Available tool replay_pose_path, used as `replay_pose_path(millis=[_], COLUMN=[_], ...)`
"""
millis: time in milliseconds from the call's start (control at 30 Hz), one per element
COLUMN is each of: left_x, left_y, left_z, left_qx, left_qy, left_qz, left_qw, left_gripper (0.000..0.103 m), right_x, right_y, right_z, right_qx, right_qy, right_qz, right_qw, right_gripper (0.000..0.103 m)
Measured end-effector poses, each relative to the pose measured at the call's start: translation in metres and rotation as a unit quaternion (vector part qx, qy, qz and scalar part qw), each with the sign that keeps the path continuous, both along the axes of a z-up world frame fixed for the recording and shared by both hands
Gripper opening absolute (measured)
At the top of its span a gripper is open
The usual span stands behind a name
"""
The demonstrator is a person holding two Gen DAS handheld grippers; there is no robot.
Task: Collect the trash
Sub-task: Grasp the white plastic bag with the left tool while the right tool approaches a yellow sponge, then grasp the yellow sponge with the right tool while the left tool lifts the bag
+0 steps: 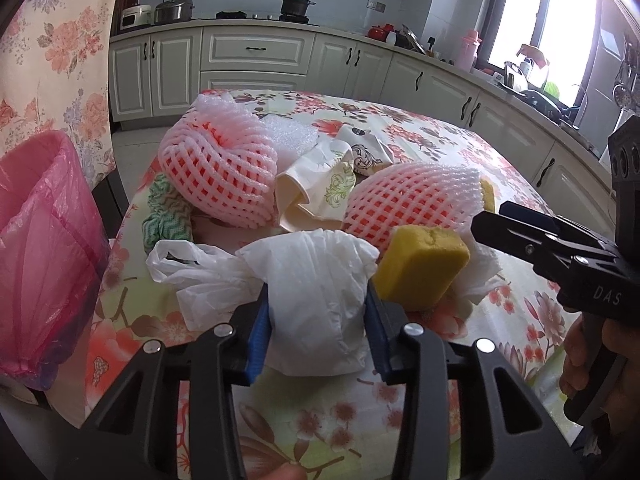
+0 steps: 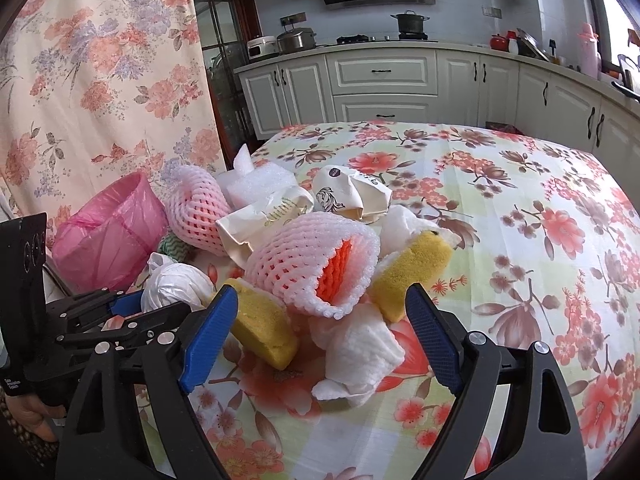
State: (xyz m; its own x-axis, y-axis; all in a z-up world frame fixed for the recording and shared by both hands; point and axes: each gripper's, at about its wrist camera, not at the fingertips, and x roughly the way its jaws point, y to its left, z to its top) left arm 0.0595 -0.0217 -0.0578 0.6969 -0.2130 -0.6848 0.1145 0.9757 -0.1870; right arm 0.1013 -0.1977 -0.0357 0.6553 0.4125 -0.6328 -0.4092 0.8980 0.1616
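Left tool grips a white plastic bag; right tool gapes wide, empty.

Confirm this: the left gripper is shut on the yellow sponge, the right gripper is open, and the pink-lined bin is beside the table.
Not the sponge. The left wrist view shows the left gripper shut on the white plastic bag; the yellow sponge lies free beside it. The right gripper is open, and the pink-lined bin stands beside the table.

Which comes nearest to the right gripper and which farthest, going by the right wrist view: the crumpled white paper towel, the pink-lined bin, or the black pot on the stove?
From the right gripper:
1. Crumpled white paper towel, on the table between the open fingers.
2. Pink-lined bin, off to the left beside the table.
3. Black pot, on the stove across the kitchen.
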Motion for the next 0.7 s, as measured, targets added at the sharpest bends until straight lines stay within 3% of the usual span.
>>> replay_pose_path(millis=[200, 467, 700], left_x=[-0.004, -0.012, -0.017], left_y=[0.007, 0.024, 0.034], left_z=[0.011, 0.025, 0.032], left_qx=[0.005, 0.006, 0.005], left_qy=[-0.011, -0.026, -0.035], left_qz=[0.010, 0.028, 0.038], left_qw=[0.9999, 0.9992, 0.9986], left_gripper=[0.040, 0.040, 0.040], right_x=[-0.006, -0.015, -0.015], right_y=[0.008, 0.029, 0.034], right_z=[-0.001, -0.004, -0.010], right_qx=[0.002, 0.000, -0.016], right_qy=[0.005, 0.011, 0.018], right_qz=[0.018, 0.046, 0.037], right_qw=[1.000, 0.999, 0.999], right_gripper=[0.072, 0.070, 0.070])
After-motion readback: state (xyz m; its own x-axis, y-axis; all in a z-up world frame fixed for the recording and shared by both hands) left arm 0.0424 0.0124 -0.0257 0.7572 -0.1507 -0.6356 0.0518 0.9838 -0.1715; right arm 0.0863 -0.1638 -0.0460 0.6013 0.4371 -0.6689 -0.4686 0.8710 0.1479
